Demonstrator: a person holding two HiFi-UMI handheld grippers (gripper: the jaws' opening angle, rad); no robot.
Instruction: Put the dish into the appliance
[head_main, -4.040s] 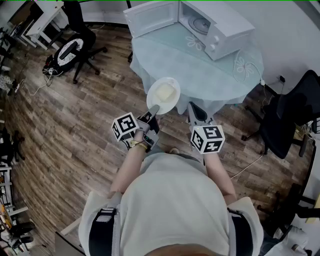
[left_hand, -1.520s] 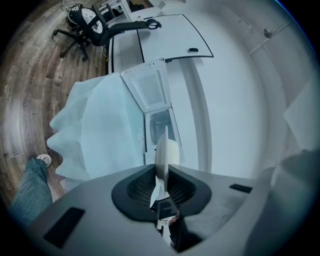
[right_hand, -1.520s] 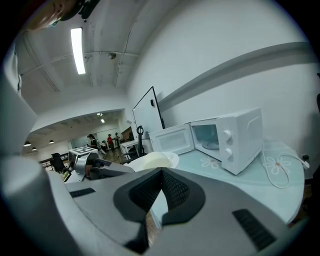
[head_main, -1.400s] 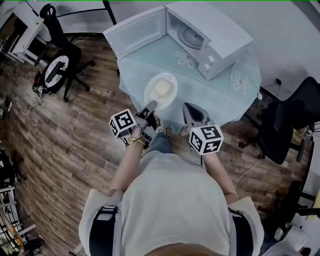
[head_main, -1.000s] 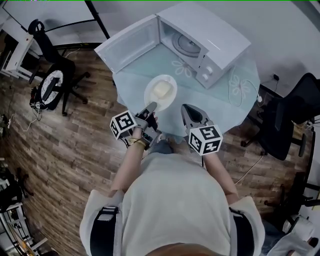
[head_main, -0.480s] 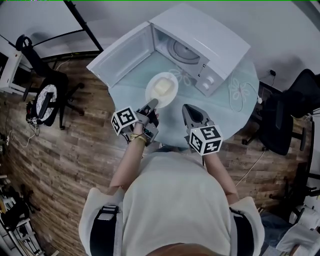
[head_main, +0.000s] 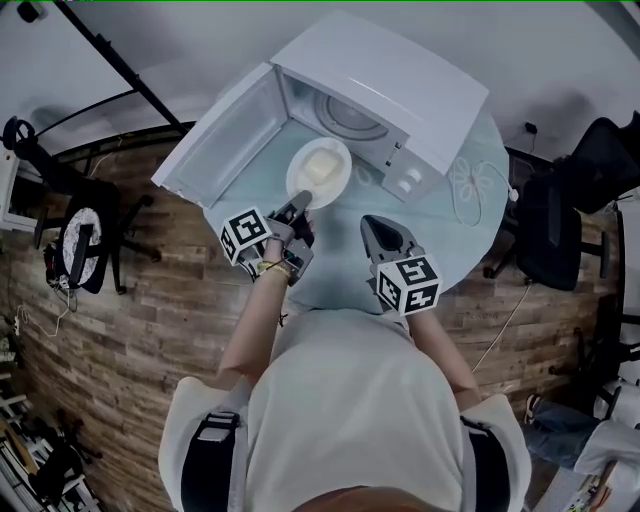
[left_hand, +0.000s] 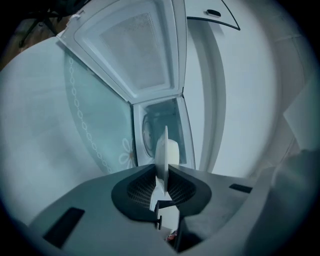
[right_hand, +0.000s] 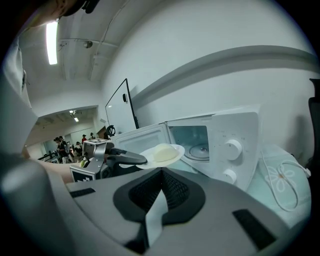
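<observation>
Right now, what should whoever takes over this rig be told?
Left hand-held gripper: shut on the plate at its near rim; plate level, pale food on it.
Right hand-held gripper: shut, empty, over the table.
Microwave: door wide open, turntable bare.
Done: plate brought to the opening.
Left: slide it in, set it on the turntable, release, probably close the door.
</observation>
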